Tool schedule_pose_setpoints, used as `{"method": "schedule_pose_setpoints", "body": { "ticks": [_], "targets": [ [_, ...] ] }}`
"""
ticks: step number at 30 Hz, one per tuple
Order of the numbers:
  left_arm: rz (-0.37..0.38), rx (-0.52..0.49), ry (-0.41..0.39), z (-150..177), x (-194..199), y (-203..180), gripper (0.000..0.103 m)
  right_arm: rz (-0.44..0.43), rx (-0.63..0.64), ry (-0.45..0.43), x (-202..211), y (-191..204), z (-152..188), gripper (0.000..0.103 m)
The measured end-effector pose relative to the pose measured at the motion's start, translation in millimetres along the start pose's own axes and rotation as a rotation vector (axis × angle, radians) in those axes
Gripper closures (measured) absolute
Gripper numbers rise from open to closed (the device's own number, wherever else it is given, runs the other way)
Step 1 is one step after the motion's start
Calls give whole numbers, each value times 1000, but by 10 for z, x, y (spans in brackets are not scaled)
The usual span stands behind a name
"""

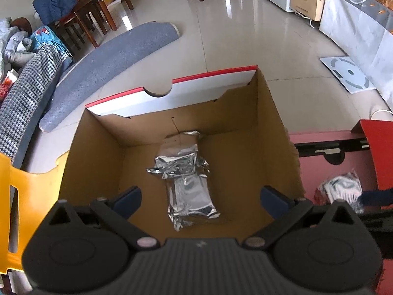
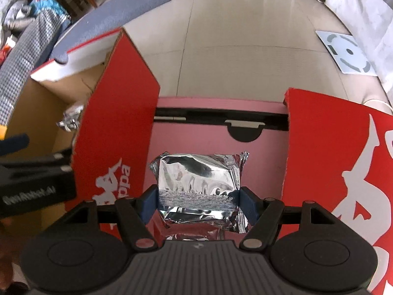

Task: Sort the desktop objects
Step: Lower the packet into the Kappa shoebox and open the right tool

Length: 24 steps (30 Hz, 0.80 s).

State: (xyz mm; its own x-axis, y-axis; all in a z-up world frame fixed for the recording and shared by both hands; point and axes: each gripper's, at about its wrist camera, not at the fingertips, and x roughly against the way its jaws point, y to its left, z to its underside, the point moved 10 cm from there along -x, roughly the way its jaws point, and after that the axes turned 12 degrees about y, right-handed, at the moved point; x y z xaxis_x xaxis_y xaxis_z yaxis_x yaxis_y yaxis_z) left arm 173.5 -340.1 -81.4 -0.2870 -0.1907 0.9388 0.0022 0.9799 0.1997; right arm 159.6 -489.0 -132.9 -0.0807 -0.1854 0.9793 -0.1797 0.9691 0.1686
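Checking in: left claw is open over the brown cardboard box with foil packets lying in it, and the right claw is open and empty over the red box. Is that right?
Not quite. The right claw is not empty: the right wrist view shows it shut on a foil packet over the red box. The rest holds: the left claw is open over the brown cardboard box with foil packets in it.

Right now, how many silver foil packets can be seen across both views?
3, perhaps more hidden: two foil packets on the brown cardboard box floor, and one foil packet between the right tool fingers over the red box.
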Motion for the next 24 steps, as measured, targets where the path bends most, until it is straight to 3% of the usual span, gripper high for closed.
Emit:
{"method": "schedule_pose_setpoints", "body": {
  "ticks": [16, 24],
  "targets": [
    [21, 26, 25, 86, -56, 96, 0, 17, 59, 38, -230, 51, 21, 29],
    [23, 17, 34, 155, -49, 111, 0, -25, 79, 82, -205, 92, 118, 29]
  ]
}}
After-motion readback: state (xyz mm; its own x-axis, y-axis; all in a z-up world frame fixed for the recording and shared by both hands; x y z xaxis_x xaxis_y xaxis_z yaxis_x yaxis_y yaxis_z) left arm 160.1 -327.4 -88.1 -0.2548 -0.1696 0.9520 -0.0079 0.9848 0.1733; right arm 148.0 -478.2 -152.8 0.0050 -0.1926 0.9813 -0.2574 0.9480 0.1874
